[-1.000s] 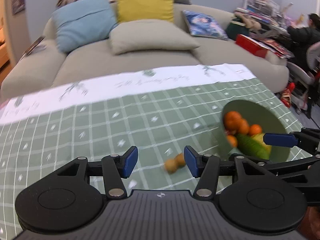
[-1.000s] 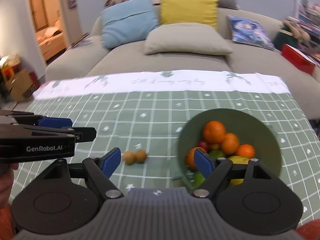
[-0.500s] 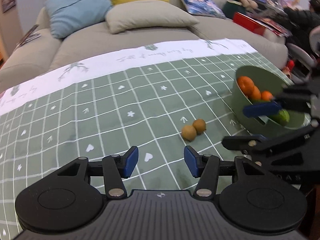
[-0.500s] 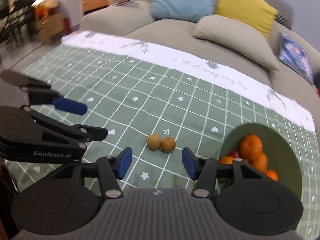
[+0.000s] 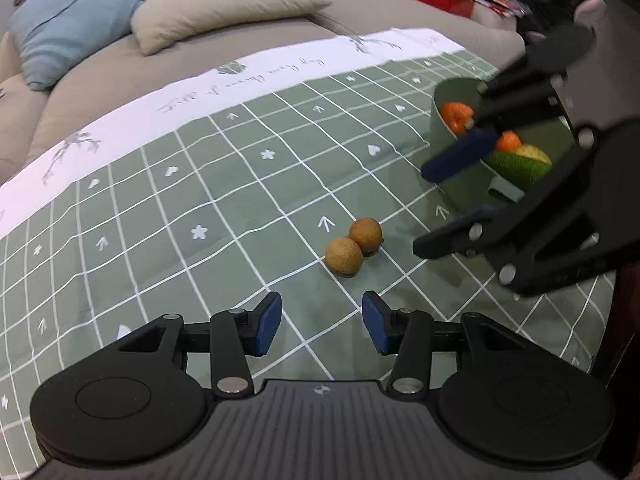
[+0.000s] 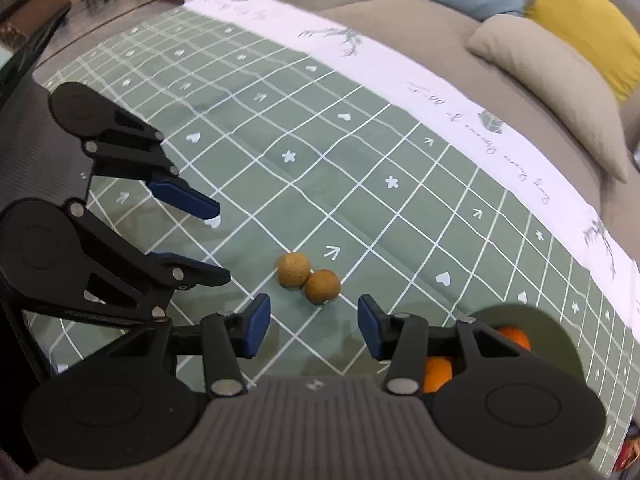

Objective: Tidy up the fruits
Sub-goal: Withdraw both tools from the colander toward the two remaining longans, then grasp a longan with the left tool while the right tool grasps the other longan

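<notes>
Left wrist view: the left gripper (image 5: 321, 328) is spread wide with nothing between its blue pads, hovering over the green checked tablecloth (image 5: 224, 184). Two brown fruits (image 5: 354, 245) lie touching each other just ahead. The green bowl (image 5: 460, 184) of oranges and green fruit sits to the right, partly behind the right gripper (image 5: 440, 204).

Right wrist view: the right gripper is likewise spread and empty, the brown fruits just beyond its pads. The left gripper stands apart at left, jaws parted. The bowl lies at lower right.
</notes>
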{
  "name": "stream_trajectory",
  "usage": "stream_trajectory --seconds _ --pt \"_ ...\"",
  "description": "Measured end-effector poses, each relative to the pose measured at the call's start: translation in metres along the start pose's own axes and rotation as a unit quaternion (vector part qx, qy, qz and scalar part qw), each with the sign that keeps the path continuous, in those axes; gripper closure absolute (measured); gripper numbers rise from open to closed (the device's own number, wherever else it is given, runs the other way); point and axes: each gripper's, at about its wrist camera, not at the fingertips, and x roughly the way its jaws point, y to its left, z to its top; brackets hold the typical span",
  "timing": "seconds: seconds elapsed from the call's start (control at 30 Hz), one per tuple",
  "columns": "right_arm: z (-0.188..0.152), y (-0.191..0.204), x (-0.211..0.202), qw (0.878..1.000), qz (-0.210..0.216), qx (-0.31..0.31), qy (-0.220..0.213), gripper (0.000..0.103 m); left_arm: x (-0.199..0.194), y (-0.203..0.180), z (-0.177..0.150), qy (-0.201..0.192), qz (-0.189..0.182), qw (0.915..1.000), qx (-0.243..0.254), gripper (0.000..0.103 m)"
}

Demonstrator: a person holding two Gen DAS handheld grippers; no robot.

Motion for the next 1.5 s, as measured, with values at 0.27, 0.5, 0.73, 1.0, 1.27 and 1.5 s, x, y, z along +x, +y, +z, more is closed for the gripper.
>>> stream_trajectory --seconds 0.27,0.5,0.73,1.0,1.27,1.5 --pt "0.011 -0.021 0.023 0.997 0.040 -0.059 0.041 0.058 0.024 -0.001 0.007 0.016 -0.026 0.9989 0.035 0.048" --pt "0.013 -0.046 0.036 0.995 0.070 -0.058 0.049 0.058 0.029 0.000 0.010 0.014 -0.035 0.9985 0.039 0.048" --pt "0.015 -0.058 0.037 0.992 0.103 -0.065 0.039 0.058 0.037 -0.001 0.011 0.013 -0.048 0.9980 0.038 0.048" --pt "0.021 -0.048 0.052 0.983 0.138 -0.107 0.050 0.060 0.052 0.003 0.021 0.008 -0.064 0.9971 0.039 0.053" --pt "0.023 -0.045 0.066 0.980 0.155 -0.113 0.056 0.070 0.060 0.002 0.026 0.003 -0.063 0.9956 0.069 0.062" --pt "0.025 -0.041 0.075 0.980 0.155 -0.115 0.054 0.070 0.057 0.006 0.026 0.012 -0.058 0.9974 0.040 0.072"
